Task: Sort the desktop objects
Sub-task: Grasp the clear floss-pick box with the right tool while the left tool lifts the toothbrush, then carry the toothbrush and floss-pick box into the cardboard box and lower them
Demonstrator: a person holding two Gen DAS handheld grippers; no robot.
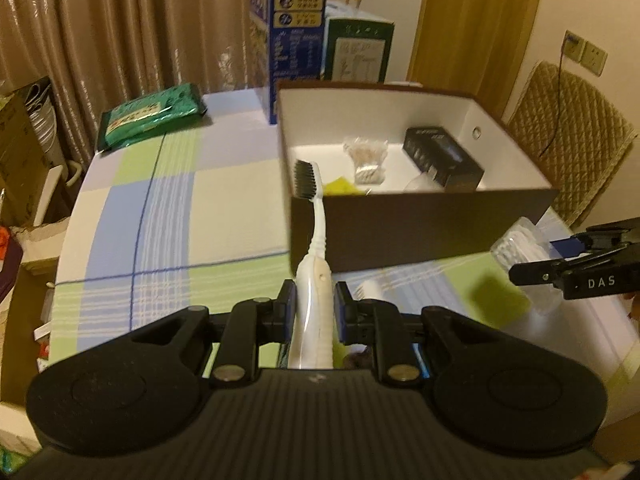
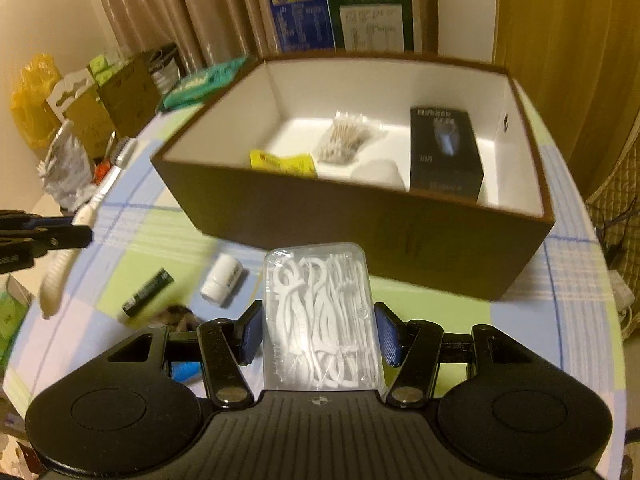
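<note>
My left gripper (image 1: 314, 306) is shut on a white toothbrush (image 1: 316, 240) whose dark bristles point up in front of the brown box (image 1: 420, 232). My right gripper (image 2: 320, 326) is shut on a clear case of white floss picks (image 2: 320, 316), held above the table before the same brown box (image 2: 360, 232). Inside the box lie a black carton (image 2: 444, 152), a bag of cotton swabs (image 2: 344, 136), a yellow packet (image 2: 284, 162) and a white item (image 2: 376, 172). The right gripper also shows at the right edge of the left wrist view, and the toothbrush (image 2: 108, 176) at the left of the right wrist view.
On the checked tablecloth (image 2: 132, 240) lie a small white bottle (image 2: 222, 276), a dark green battery (image 2: 148, 292) and a brownish thing partly hidden by my right gripper. A green packet (image 1: 150, 118), a blue carton (image 1: 288, 40) and a green box (image 1: 358, 48) stand behind. A padded chair (image 1: 568, 136) is at right.
</note>
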